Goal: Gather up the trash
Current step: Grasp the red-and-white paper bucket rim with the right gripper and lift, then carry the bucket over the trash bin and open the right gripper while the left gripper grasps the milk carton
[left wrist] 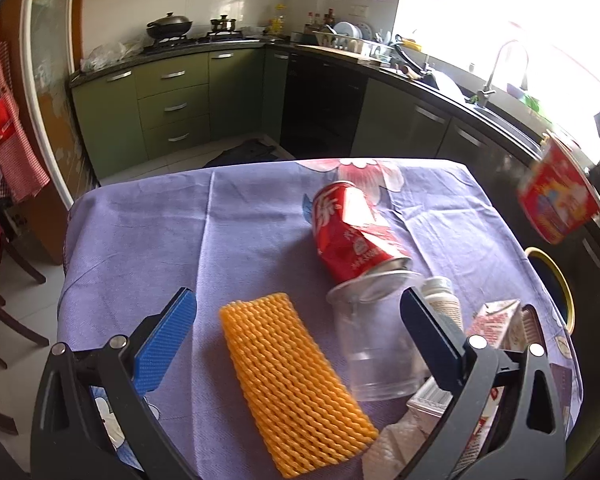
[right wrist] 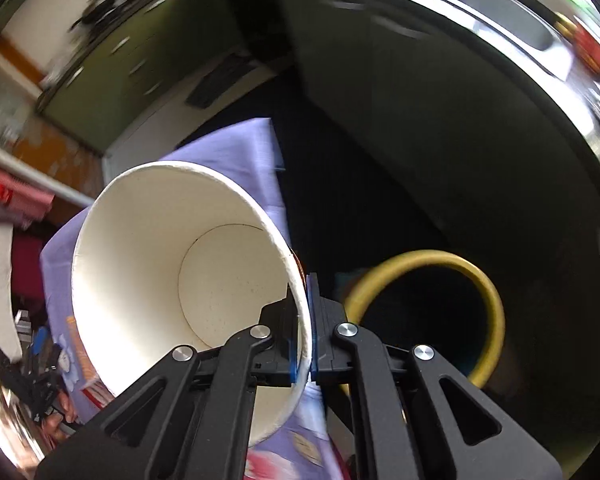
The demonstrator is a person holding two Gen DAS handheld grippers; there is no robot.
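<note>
My left gripper [left wrist: 298, 312] is open and empty above the purple-clothed table [left wrist: 148, 232]. Between its fingers lie a yellow foam net sleeve [left wrist: 292, 376] and a clear plastic cup [left wrist: 376, 340] on its side. A crushed red can [left wrist: 350, 230] lies just beyond. My right gripper [right wrist: 305, 304] is shut on the rim of a white-lined paper cup [right wrist: 172, 264], held off the table's edge beside a yellow-rimmed bin [right wrist: 432, 312]. The same cup, red outside, shows blurred at the right of the left wrist view [left wrist: 556, 196].
A small white bottle [left wrist: 442, 296], a milk carton [left wrist: 500, 324] and crumpled paper [left wrist: 396, 444] lie at the table's right. The bin rim [left wrist: 556, 280] sits below the table's right edge. Kitchen cabinets [left wrist: 172, 100] and a sink counter [left wrist: 480, 104] surround the table.
</note>
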